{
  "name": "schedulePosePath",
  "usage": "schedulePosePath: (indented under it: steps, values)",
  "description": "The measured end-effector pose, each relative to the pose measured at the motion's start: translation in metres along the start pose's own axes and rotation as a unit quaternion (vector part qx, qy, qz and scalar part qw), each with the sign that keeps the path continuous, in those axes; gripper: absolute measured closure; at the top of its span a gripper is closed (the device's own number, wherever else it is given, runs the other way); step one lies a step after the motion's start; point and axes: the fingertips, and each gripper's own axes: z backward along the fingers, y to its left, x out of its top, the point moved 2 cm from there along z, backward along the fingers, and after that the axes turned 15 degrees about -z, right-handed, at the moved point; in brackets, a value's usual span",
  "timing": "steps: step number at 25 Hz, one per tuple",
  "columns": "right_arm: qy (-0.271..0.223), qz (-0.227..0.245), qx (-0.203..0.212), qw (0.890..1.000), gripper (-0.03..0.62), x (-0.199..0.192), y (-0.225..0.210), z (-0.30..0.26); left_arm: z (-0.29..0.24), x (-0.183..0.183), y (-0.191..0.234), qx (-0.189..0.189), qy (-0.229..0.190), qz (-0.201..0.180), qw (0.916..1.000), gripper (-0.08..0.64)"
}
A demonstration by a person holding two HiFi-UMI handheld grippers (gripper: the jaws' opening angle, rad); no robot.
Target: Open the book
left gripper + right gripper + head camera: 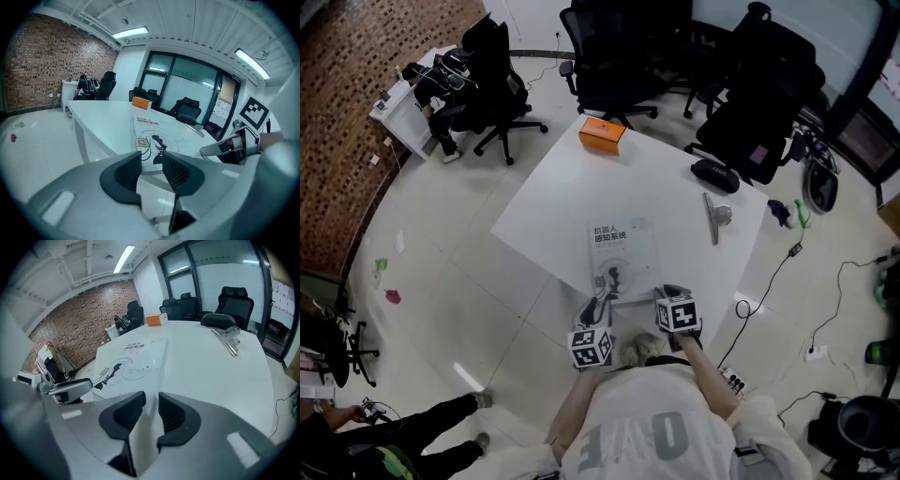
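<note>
The book (623, 258) lies shut on the white table (553, 197) near its front edge, white cover up with dark print and a black figure on it. My left gripper (598, 305) hovers at the book's front left corner, just off the table edge; in the left gripper view the jaws (151, 164) stand apart with nothing between them and the book (152, 131) lies just beyond. My right gripper (667, 292) is at the book's front right corner, over the table. Its jaws (151, 401) show a narrow empty gap, with the book (133, 357) ahead to the left.
An orange box (602, 133) sits at the table's far corner, a black case (714, 175) and a metal stand (712, 217) on its right side. Office chairs (614, 66) ring the far side. A person (431, 89) sits at a desk far left. Cables (778, 272) trail on the floor at right.
</note>
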Motion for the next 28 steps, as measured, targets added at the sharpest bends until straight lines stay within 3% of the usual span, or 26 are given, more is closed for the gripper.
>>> schedulePosePath:
  steps: [7, 12, 14, 16, 20, 24, 28]
  values:
    - [0.006, -0.052, 0.02, 0.998, 0.494, 0.001, 0.001, -0.001, -0.001, 0.001, 0.001, 0.001, -0.001, 0.004, 1.0, 0.407]
    - [-0.012, -0.049, 0.029, 0.998, 0.552, 0.006, -0.001, 0.008, 0.0, 0.002, 0.0, 0.0, -0.006, -0.002, 1.0, 0.407]
    - [-0.023, -0.045, 0.039, 0.998, 0.56, 0.01, 0.006, 0.015, 0.005, 0.012, -0.006, 0.002, -0.023, -0.038, 0.999, 0.411]
    - [-0.03, -0.047, 0.052, 0.997, 0.563, 0.015, 0.012, 0.022, 0.007, 0.026, -0.021, -0.01, -0.045, -0.096, 0.9943, 0.411]
    - [-0.046, -0.041, 0.074, 0.995, 0.568, 0.026, 0.028, 0.035, 0.001, 0.041, -0.066, -0.066, -0.063, -0.208, 0.9739, 0.391]
    - [-0.052, -0.025, 0.091, 0.994, 0.569, 0.034, 0.044, 0.043, -0.011, 0.034, -0.092, -0.103, -0.045, -0.243, 0.9635, 0.36]
    - [-0.047, -0.014, 0.113, 0.992, 0.569, 0.035, 0.06, 0.045, -0.021, 0.025, -0.093, -0.095, -0.025, -0.254, 0.9621, 0.353]
